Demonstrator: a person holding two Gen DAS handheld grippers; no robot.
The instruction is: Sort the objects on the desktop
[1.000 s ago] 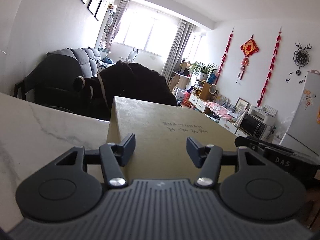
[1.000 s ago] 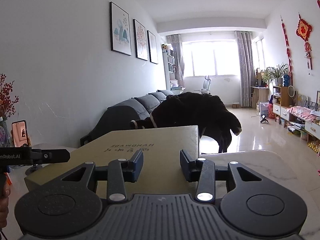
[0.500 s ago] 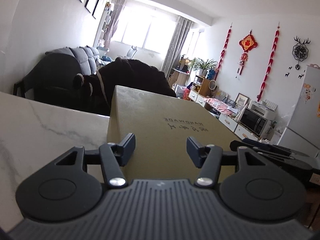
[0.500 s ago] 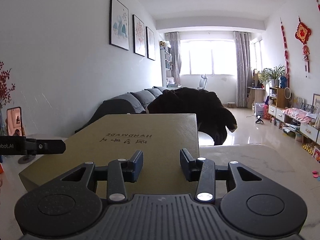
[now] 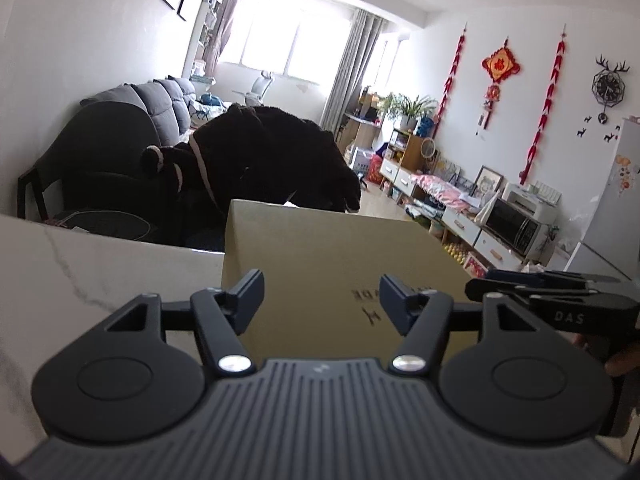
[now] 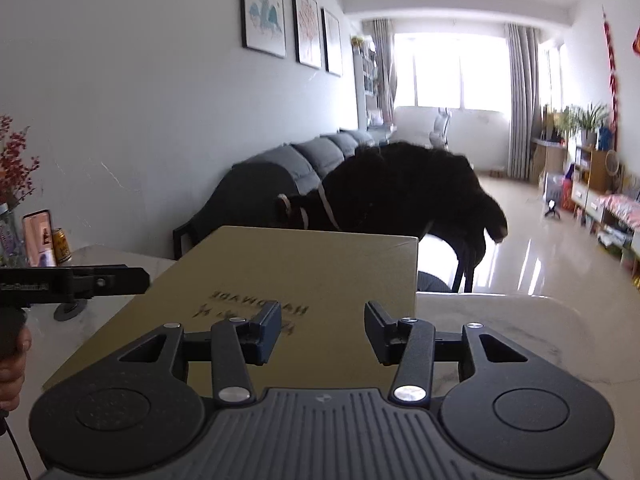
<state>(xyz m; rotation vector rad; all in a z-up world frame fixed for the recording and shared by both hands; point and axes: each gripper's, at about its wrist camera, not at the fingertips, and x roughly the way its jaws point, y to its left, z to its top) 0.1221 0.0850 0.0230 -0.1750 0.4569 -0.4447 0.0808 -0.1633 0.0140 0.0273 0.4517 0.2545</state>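
Note:
A flat tan cardboard box point(image 5: 320, 248) printed "HANDMADE" lies on the white marble table point(image 5: 80, 264). My left gripper point(image 5: 322, 296) is open over the box's near left part, its fingers spread above the lid. My right gripper point(image 6: 323, 330) is open as well, over the same box point(image 6: 304, 264) from the other side, and its fingers cover part of the printed text. Each gripper shows in the other's view: the right gripper point(image 5: 552, 296) at the right edge, the left gripper point(image 6: 80, 280) at the left edge, held by a hand point(image 6: 12, 360). Neither holds anything.
A chair draped with a black fleece coat point(image 5: 260, 160) stands just behind the table's far edge. A phone on a stand point(image 6: 38, 236), a can point(image 6: 62, 244) and a vase of red flowers point(image 6: 12, 168) stand at the table's left end. Bare marble point(image 6: 500, 320) lies right of the box.
Both grippers have moved forward over the box lid, so the printed text now sits at or under the fingertips. The fingers stay equally spread.

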